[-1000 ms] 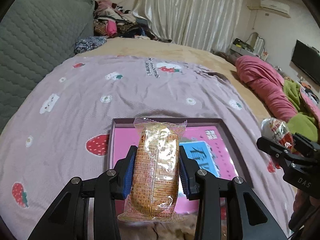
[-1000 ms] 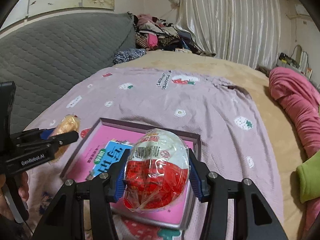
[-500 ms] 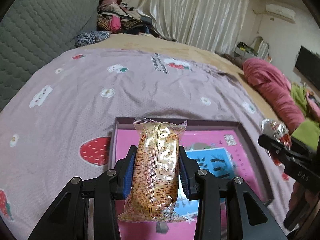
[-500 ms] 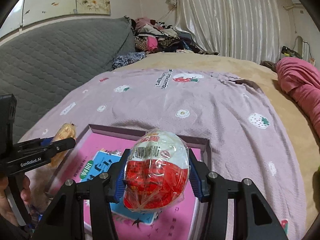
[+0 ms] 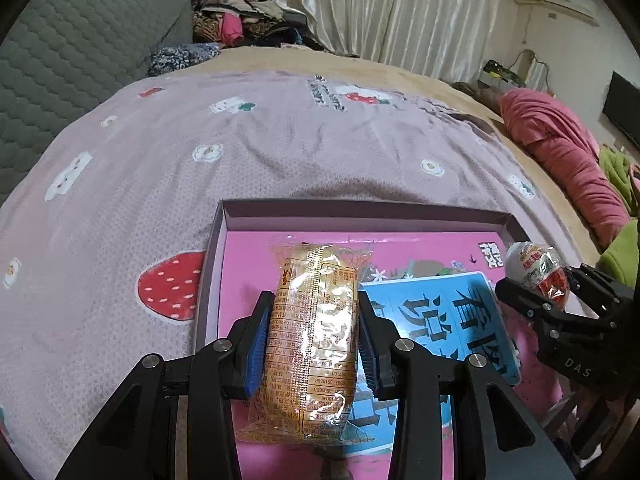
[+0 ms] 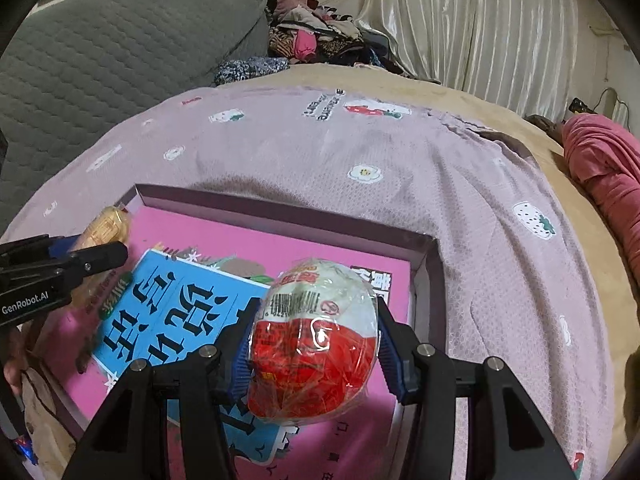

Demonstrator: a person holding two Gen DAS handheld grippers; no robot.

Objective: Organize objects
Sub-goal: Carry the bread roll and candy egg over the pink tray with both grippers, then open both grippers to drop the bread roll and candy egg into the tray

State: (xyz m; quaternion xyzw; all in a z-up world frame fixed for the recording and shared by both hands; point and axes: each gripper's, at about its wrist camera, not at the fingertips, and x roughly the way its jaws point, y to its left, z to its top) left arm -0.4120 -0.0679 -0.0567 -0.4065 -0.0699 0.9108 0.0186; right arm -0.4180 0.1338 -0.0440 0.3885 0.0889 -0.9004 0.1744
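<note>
My left gripper (image 5: 312, 312) is shut on a wrapped yellow snack cake (image 5: 314, 344), held over the left half of a shallow pink box (image 5: 360, 210) with a blue label inside. My right gripper (image 6: 316, 320) is shut on a red-and-white egg-shaped candy in clear wrap (image 6: 316, 340), held over the box's right half (image 6: 424, 276). The egg candy (image 5: 536, 268) and right gripper show at the right of the left wrist view. The snack cake (image 6: 106, 228) and left gripper show at the left of the right wrist view.
The box lies on a lilac strawberry-print blanket (image 5: 240, 152) on a bed. A grey quilted headboard (image 5: 68, 48) is at the left, a clothes pile (image 5: 236, 28) at the back, pink bedding (image 5: 560, 152) at the right.
Both grippers have moved forward and down over the box, which now fills more of each view. Both still hold their items.
</note>
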